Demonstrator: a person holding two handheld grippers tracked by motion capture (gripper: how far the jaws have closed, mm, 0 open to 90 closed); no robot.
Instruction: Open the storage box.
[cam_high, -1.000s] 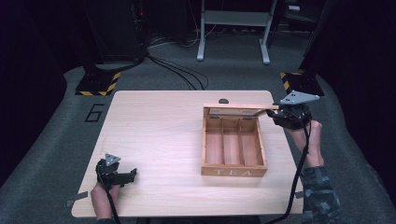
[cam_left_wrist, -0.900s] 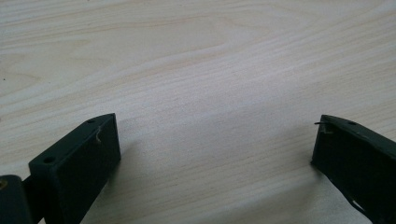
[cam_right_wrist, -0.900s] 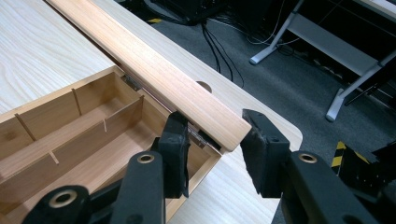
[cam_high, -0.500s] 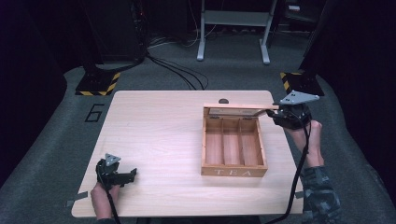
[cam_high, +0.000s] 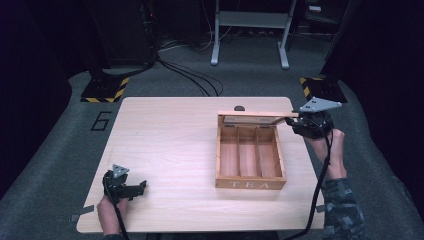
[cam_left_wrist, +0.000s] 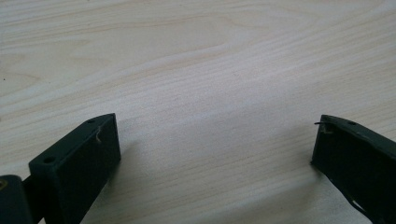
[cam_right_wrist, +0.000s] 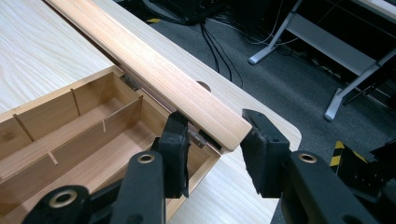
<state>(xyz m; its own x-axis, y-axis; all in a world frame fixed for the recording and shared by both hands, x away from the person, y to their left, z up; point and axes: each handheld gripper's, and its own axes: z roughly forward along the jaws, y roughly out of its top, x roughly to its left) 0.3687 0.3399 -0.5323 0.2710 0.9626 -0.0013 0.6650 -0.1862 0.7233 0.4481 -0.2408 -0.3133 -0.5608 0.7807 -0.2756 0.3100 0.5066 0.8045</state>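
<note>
Wooden tea box (cam_high: 250, 157) lid (cam_right_wrist: 154, 70) between right gripper (cam_right_wrist: 212, 140) jaws, unclamped, left gripper (cam_left_wrist: 215, 149) agape over table (cam_left_wrist: 196, 56).

Table (cam_high: 165, 140): I see pale wood, rounded corners.
On it: open tea box (cam_high: 250, 157) at 3 o'clock, resting flat.

The front wall of the wooden box (cam_high: 250, 184) reads "TEA". On the grey floor (cam_high: 65, 150) left of the table stands what looks like a "6" (cam_high: 101, 120).
</note>
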